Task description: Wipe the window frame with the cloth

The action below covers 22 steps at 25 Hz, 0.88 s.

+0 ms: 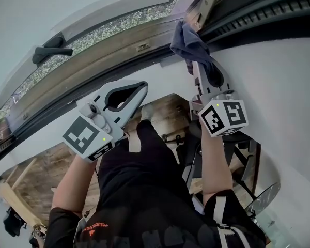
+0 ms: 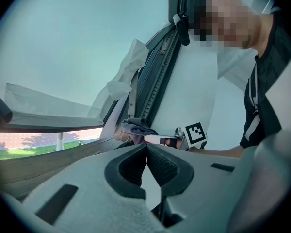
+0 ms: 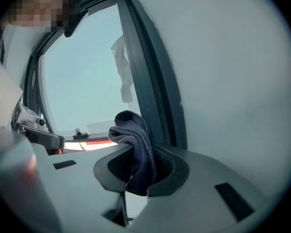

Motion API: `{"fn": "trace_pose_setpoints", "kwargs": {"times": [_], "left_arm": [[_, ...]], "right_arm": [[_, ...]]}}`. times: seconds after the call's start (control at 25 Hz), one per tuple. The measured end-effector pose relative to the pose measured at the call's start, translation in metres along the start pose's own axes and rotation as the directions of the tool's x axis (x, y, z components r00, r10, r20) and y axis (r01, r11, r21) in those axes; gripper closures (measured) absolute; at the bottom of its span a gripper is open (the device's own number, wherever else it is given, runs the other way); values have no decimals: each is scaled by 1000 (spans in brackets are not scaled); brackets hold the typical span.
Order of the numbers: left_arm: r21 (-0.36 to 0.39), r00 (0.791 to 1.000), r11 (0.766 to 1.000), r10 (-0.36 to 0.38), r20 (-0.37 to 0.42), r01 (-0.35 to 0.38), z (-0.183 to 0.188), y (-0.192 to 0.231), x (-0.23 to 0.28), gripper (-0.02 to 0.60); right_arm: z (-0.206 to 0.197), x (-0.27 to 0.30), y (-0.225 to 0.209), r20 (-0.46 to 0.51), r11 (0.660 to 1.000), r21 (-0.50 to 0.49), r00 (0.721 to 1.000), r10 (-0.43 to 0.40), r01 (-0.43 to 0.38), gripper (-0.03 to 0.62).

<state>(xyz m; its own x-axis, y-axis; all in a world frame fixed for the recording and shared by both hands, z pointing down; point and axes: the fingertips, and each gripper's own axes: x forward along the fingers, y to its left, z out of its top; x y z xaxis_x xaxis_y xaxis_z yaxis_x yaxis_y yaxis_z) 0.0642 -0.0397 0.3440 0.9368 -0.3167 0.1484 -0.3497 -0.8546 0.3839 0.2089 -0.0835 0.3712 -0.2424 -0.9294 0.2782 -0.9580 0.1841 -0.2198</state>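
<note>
Folds of dark blue-grey ribbed knit make up the cloth point(image 1: 194, 48), bunched at the upper centre of the head view, where its top end meets the window frame point(image 1: 258, 12). Its long axis runs from upper left to lower right there, trailing back along the right gripper point(image 1: 199, 74). In the right gripper view the cloth point(image 3: 136, 149) stands nearly upright, a rounded wad above and a limp tail below, pinched between the jaws of the right gripper point(image 3: 138, 164), just beside the dark, straight-edged frame upright point(image 3: 150, 96). The left gripper point(image 1: 143, 87) is at centre left, apart from the frame; its jaws, with dark ribbed pads, are pressed together on nothing point(image 2: 146, 152).
</note>
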Motion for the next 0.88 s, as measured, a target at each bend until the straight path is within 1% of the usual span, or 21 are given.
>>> {"fn": "trace_pose_setpoints", "kwargs": {"times": [0.28,0.6,0.88], "left_arm": [[-5,1000,1000,-3,-6,3,-2,1,3,561],[-12,1000,1000,-1,-6,1,-5,4,4,561],[-13,1000,1000,6,0,-6,-3,6,-1,561]], "right_arm": [[-15,5,-5,-17,999,-10,999,-33,33,551],[-26,10,-9,-32,999,-13,999,-41,41,551],[-32,14,-4,-52,999,-17,998,-31,30,551]]}}
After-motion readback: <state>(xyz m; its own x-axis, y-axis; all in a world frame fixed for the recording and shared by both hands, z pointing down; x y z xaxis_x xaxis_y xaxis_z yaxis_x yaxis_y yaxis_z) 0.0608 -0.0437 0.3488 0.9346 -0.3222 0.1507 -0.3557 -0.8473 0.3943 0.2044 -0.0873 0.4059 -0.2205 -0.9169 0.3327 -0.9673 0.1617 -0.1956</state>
